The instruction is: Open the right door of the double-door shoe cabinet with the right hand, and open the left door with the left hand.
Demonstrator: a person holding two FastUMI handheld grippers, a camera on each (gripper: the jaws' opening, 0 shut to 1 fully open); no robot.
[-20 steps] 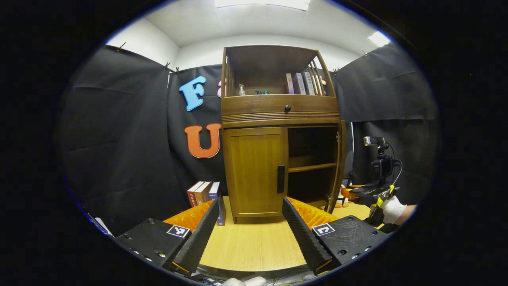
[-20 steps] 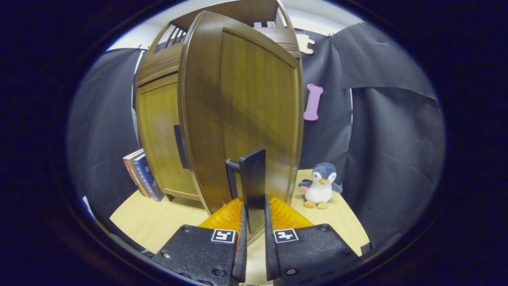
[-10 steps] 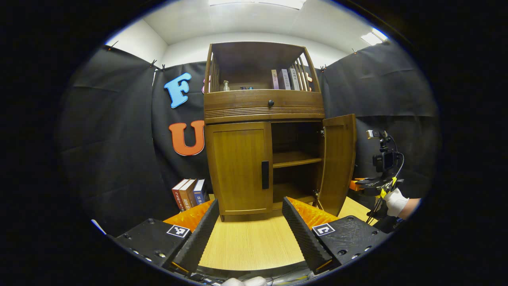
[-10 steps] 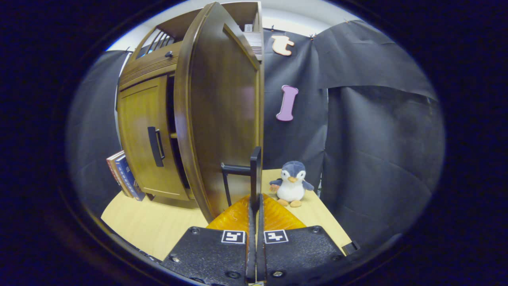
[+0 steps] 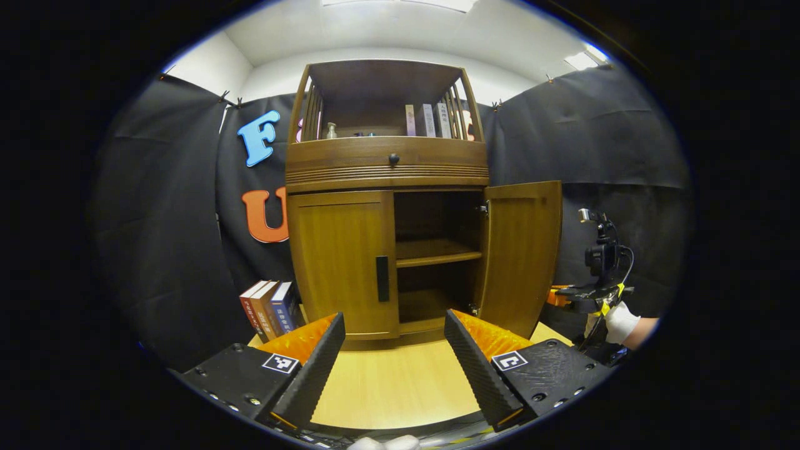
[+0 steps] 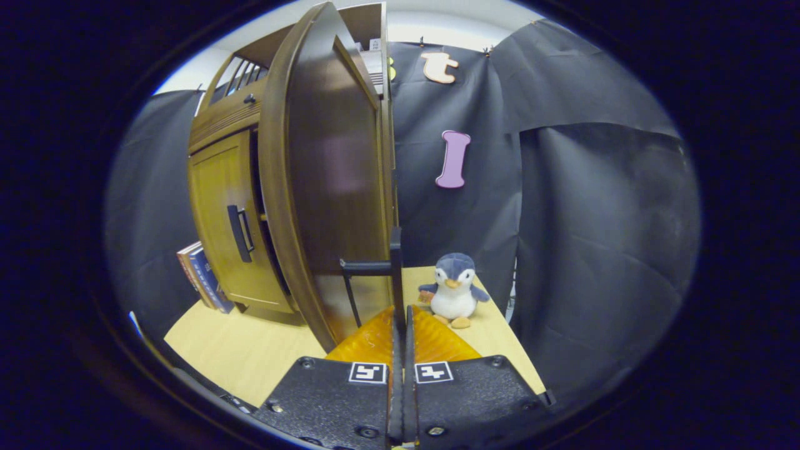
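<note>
Right gripper [image 6: 400, 325] clamps the right door's handle [image 6: 395, 269]; left gripper [image 5: 394, 350], fingers spread, should line up squarely on the left door handle [image 5: 382, 278].

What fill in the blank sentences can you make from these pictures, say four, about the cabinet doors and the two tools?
1. The right door of the shoe cabinet stands ____.
2. The left door is ____.
3. The right tool is clamped on the right door's ____.
4. The plush toy on the table beside the cabinet is a ____.

Missing words: open; closed; handle; penguin
</note>
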